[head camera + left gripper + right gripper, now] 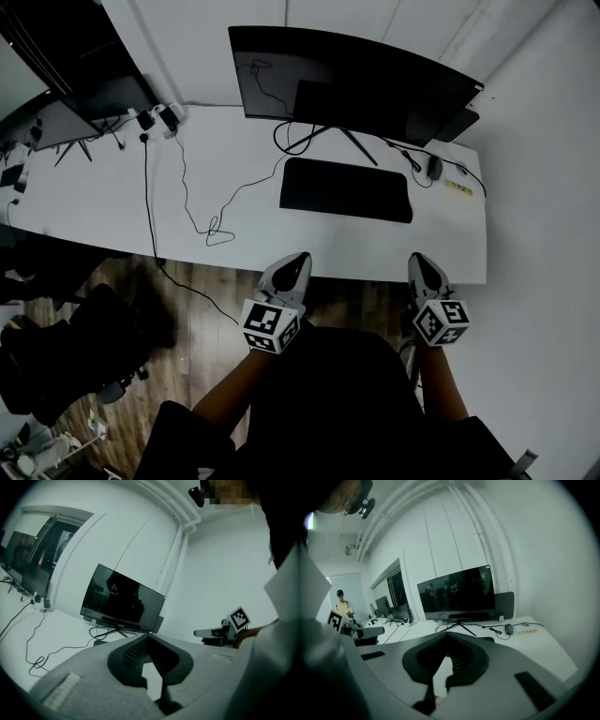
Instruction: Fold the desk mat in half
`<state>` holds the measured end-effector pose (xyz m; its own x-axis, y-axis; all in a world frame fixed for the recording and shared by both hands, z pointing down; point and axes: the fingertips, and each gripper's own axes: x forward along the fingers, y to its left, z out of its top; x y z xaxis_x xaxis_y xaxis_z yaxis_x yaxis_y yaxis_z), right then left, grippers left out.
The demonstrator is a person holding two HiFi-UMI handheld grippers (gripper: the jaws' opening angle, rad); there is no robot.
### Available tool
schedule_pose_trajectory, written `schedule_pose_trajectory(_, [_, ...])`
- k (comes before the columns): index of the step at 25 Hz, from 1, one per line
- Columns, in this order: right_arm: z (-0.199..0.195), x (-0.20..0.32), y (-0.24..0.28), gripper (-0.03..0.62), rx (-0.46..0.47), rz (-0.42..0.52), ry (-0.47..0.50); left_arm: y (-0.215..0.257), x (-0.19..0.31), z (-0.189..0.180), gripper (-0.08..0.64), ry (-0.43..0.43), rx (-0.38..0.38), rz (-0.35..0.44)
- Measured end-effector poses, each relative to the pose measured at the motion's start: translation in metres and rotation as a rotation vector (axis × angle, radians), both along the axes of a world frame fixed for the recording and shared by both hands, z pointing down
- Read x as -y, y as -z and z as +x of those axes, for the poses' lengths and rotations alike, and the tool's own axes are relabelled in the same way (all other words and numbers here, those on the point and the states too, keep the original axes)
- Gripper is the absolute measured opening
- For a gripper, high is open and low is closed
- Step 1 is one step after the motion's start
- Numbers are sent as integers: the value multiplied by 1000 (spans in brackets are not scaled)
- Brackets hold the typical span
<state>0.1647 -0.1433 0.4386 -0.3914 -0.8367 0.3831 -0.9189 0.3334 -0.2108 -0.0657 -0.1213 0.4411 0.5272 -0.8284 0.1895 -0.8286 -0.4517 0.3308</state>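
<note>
desk mat (345, 189): black | desk (103, 202): white | floor (202, 323): brown wood | left gripper (299, 257): grey, black-white square markers

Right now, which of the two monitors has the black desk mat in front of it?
The wide curved monitor in the middle; the desk mat lies just before it. The far-left monitor has none.

The desk (94, 206) looks smooth, matt white. The desk mat (345, 189) at its centre is matt black; the monitor (356, 80) screen above it is glossy and mirrors the room. The floor (202, 323) at lower left shows dark wood planks. The left gripper (148, 635) and right gripper (446, 633) have matt grey, plastic-looking shells with dark ribbed pads (134, 655).
</note>
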Motion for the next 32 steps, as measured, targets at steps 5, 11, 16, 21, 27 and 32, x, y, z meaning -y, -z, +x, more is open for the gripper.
schedule_pose_trajectory(5, [23,-49,10,1,-48,58,60,13,-42,27,21,40,46,27])
schedule_pose_trajectory(11, [86,-107,4,2,-64,100,79,17,-107,63,21,108,72,42])
schedule_pose_trajectory(16, [113,-151,10,2,-34,144,76,22,-154,90,21,145,74,51])
schedule_pose_trajectory(21, [121,-191,31,2,-67,210,52,33,-187,97,21,100,121,109])
schedule_pose_trajectory(27, [126,-216,48,2,-78,228,25,41,-207,88,21,96,124,136])
schedule_pose_trajectory(32, [123,-229,51,0,-102,211,8,45,-212,87,21,78,133,152])
